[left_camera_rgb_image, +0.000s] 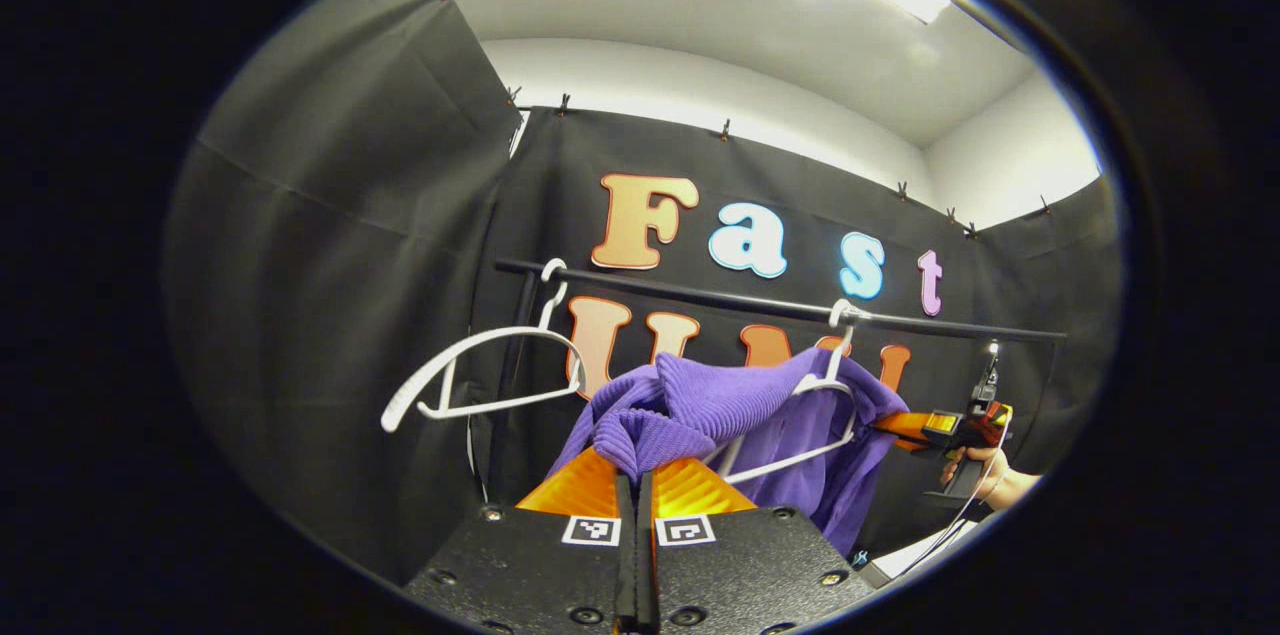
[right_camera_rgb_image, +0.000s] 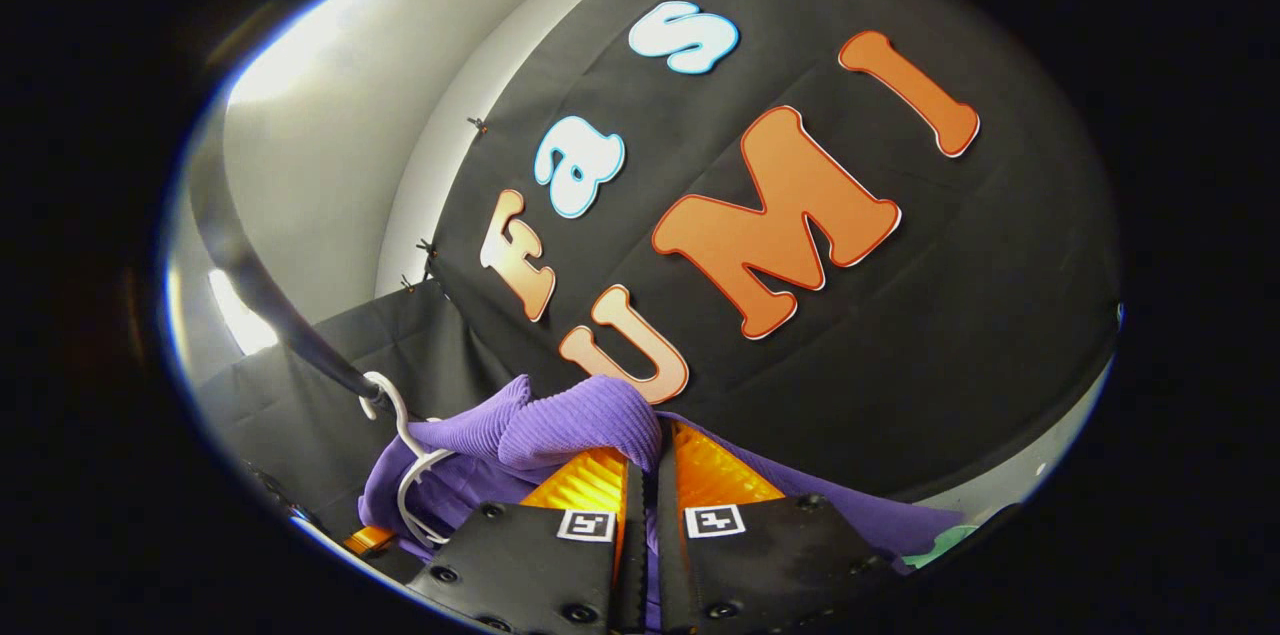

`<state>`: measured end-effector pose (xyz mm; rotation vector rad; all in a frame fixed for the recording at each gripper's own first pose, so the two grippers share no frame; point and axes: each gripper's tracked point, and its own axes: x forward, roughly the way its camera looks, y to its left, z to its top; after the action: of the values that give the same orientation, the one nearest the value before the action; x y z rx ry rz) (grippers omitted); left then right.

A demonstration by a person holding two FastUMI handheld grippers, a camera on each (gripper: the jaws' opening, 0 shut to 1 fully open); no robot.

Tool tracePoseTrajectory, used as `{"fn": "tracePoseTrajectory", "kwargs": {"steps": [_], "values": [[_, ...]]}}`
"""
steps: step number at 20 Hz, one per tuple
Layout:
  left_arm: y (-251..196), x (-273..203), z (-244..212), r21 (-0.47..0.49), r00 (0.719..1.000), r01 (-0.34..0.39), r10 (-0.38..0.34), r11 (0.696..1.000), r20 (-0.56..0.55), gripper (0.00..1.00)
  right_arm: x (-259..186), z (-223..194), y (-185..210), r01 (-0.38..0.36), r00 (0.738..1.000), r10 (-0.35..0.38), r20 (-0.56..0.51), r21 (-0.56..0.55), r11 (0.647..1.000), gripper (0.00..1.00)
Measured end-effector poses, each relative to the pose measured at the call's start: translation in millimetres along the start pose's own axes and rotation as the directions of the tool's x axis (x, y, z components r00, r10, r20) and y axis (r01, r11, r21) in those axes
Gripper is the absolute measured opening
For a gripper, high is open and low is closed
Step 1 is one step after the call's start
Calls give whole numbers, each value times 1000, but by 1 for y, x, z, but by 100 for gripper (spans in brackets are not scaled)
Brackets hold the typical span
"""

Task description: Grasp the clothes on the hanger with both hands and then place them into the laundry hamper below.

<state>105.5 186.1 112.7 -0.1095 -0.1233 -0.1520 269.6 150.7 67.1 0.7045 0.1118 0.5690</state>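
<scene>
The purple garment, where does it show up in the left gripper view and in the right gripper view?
Left gripper view: the purple garment sits at lower centre, draped on a white hanger, one bunched fold pinched in the left tool.
Right gripper view: lower left to centre, a fold pinched in the right tool.
Shared landmark: the black rail.

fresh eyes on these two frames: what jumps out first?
The purple garment, bunched on a white hanger that hangs from the black rail, low in the left gripper view. Both grippers have their jaws closed on its ribbed fabric: the left gripper at one shoulder, the right gripper at the other. An empty white hanger hangs tilted further left along the rail.
</scene>
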Motion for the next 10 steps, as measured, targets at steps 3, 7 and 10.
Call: {"fn": "tracePoseTrajectory", "kwargs": {"steps": [3, 7, 10], "values": [[17, 16, 19, -24, 1000, 0, 1, 1000, 21, 0, 9, 8, 6, -33, 999, 33, -3, 32, 999, 12], [29, 39, 32, -23, 999, -5, 6, 1000, 43, 0, 5, 24, 12, -97, 995, 97, 12, 123, 988, 12], [40, 60, 16, -24, 1000, -14, 14, 1000, 11, 0, 14, 37, 0, -91, 996, 86, 32, 199, 976, 13]]}}
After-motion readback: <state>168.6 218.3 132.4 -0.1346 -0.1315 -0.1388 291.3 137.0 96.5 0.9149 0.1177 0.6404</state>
